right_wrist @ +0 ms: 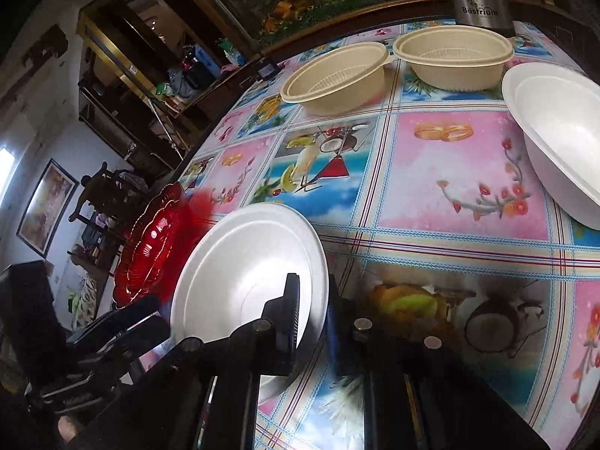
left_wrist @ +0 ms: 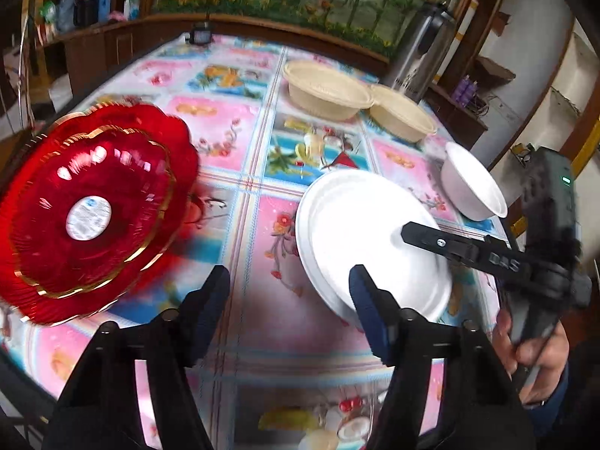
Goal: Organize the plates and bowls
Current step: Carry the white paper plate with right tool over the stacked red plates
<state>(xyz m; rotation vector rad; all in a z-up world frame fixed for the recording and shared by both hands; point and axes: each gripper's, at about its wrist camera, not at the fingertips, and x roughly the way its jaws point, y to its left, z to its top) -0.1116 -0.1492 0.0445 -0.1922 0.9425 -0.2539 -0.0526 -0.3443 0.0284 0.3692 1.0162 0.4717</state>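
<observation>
While the right fingers [right_wrist: 313, 313] pinch the white plate's [right_wrist: 243, 262] rim, the left fingers [left_wrist: 290, 296] hang half open, empty, red plates [left_wrist: 90, 210] off to their left.

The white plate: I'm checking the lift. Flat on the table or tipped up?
Tipped up. The right gripper is shut on the white plate at its rim, and it stands tilted off the tablecloth.

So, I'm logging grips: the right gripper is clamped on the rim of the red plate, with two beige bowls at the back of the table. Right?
Not quite: the right gripper is clamped on the rim of the white plate, not the red plate, as the right wrist view shows. The two beige bowls do stand at the back.
</observation>
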